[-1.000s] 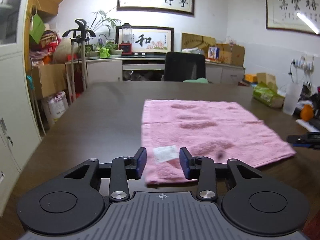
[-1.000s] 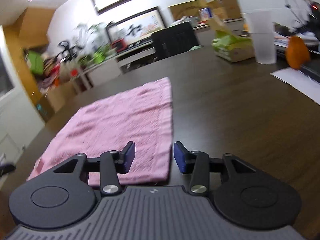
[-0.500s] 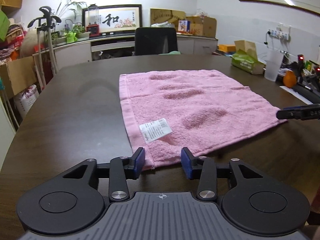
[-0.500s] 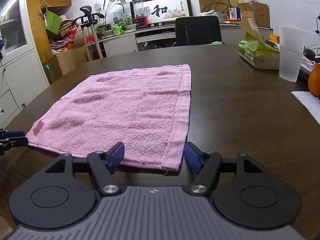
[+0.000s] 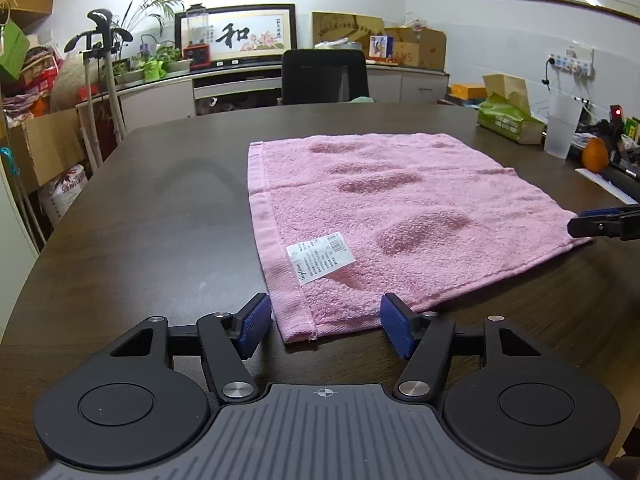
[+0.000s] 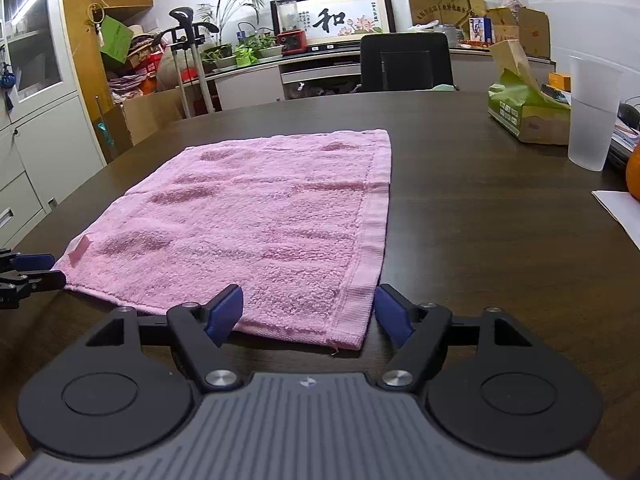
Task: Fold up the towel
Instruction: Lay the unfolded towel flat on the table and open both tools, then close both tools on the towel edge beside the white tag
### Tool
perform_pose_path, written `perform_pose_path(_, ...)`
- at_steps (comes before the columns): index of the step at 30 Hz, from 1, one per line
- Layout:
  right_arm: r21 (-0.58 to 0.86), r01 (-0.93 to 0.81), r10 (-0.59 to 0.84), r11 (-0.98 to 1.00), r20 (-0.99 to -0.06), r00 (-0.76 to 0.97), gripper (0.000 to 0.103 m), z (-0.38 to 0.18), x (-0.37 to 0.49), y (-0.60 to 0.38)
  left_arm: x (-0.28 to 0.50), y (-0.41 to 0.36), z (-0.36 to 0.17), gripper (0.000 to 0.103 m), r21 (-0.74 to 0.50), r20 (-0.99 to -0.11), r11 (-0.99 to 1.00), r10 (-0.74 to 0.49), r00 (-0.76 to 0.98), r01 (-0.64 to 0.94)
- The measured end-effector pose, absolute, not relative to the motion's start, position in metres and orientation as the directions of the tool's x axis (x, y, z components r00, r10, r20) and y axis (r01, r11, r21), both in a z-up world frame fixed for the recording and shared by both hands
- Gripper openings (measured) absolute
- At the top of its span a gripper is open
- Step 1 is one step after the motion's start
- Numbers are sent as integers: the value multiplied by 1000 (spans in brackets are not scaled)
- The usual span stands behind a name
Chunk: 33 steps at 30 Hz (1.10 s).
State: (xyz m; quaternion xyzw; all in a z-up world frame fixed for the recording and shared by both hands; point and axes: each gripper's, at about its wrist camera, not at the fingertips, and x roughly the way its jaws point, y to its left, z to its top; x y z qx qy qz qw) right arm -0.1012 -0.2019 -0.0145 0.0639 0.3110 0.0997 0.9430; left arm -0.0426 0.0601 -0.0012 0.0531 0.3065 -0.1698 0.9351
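Lying flat and single-layered on the dark counter, the pink towel fills the centre of both views; no fold is made yet, so the whole task remains.

The towel's pile shows several shallow dents. A woven hem band runs along each short edge. A white care label sits near the corner at the lower centre of the left view.

The left tool and right tool each straddle a near corner, jaws apart and opening, pads not pressing the cloth. Judged next: grasp both corners.
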Motion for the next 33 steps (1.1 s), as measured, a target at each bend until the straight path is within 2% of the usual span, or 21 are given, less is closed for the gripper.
perform_pose_path(4, 171, -164, 234, 971, -577, 783, 77, -15, -101, -201, -45, 58, 0, 56, -7, -593, 939, -280, 755, 343)
perform_pose_path(8, 137, -182, 227, 974, -593, 773, 90, -15, -101, -197, -47, 55, 1, 40, -15, -589, 936, -293, 753, 352)
perform_pose_path(9, 129, -182, 223, 975, -595, 772, 91, -15, -101, -196, -48, 54, 1, 37, -16, -589, 936, -294, 753, 353)
perform_pose_path(16, 110, -216, 238, 970, -603, 761, 89, -16, -100, -195, -50, 49, 1, 32, -15, -588, 939, -287, 756, 345)
perform_pose_path(18, 77, -222, 222, 972, -609, 762, 82, -16, -101, -191, -50, 48, 1, 30, -16, -588, 939, -287, 757, 343)
perform_pose_path(21, 28, -217, 189, 976, -604, 774, 57, -16, -104, -189, -51, 46, 2, 26, -17, -591, 939, -286, 754, 343)
perform_pose_path(22, 27, -212, 185, 977, -601, 778, 42, -16, -105, -191, -51, 46, 2, 25, -16, -592, 940, -285, 754, 342)
perform_pose_path(23, 34, -200, 181, 979, -597, 782, 33, -15, -107, -194, -51, 45, 2, 24, -15, -593, 939, -284, 754, 342)
perform_pose_path(29, 101, -176, 202, 979, -579, 790, 13, -17, -111, -206, -54, 40, 3, 13, -9, -593, 939, -282, 754, 345)
perform_pose_path(33, 123, -168, 208, 978, -551, 808, 11, -18, -118, -207, -56, 37, 3, 8, -6, -592, 943, -271, 759, 332)
